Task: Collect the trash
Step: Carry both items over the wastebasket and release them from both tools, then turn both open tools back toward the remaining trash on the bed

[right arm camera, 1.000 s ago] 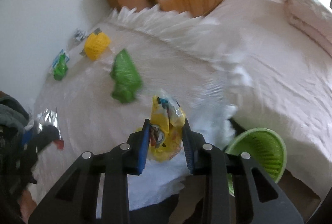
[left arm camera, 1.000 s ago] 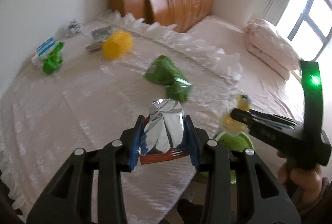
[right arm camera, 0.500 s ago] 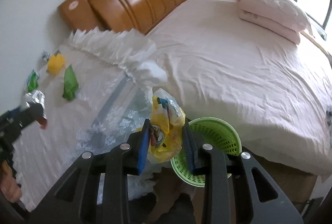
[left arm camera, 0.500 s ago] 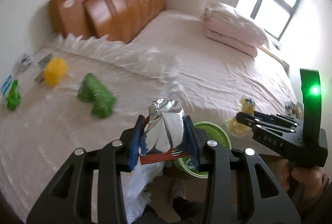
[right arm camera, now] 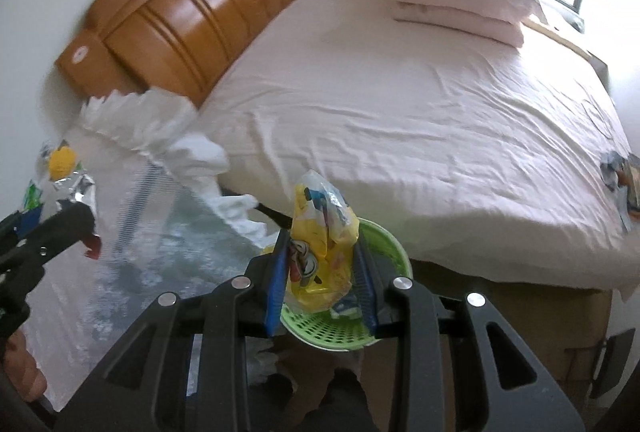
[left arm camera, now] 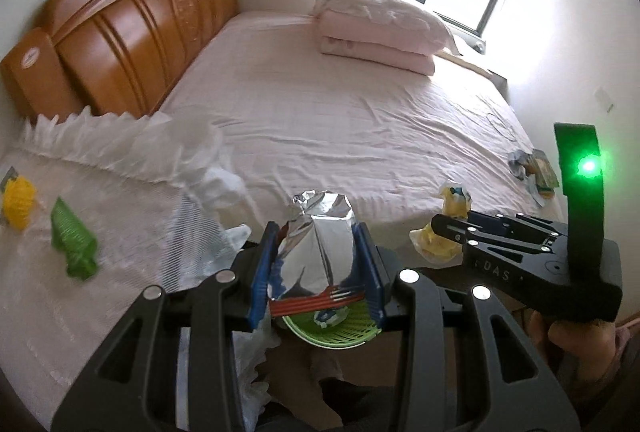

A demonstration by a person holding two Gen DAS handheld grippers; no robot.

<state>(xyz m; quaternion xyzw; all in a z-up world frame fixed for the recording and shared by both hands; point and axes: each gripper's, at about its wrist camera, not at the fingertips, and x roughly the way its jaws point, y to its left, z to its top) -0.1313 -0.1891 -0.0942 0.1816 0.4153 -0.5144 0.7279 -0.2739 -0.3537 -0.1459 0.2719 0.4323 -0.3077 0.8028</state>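
Observation:
My left gripper (left arm camera: 316, 256) is shut on a silver foil wrapper (left arm camera: 320, 232) with a red edge, held above a green mesh basket (left arm camera: 332, 328) on the floor by the bed. My right gripper (right arm camera: 322, 264) is shut on a yellow snack bag (right arm camera: 320, 244), also over the green basket (right arm camera: 332, 332). The right gripper with its yellow bag (left arm camera: 440, 236) shows at the right of the left wrist view. A wrapper lies inside the basket.
A green wrapper (left arm camera: 74, 244) and a yellow wrapper (left arm camera: 18, 202) lie on a lace-covered table (left arm camera: 120, 232) at the left. More wrappers (left arm camera: 534, 172) lie on the pink bed (left arm camera: 340, 112) near its far corner. Folded bedding (left arm camera: 380, 24) lies by the window.
Both grippers have swung right, away from the lace-covered table toward the bed, and now hang over the green basket. Each still holds its wrapper.

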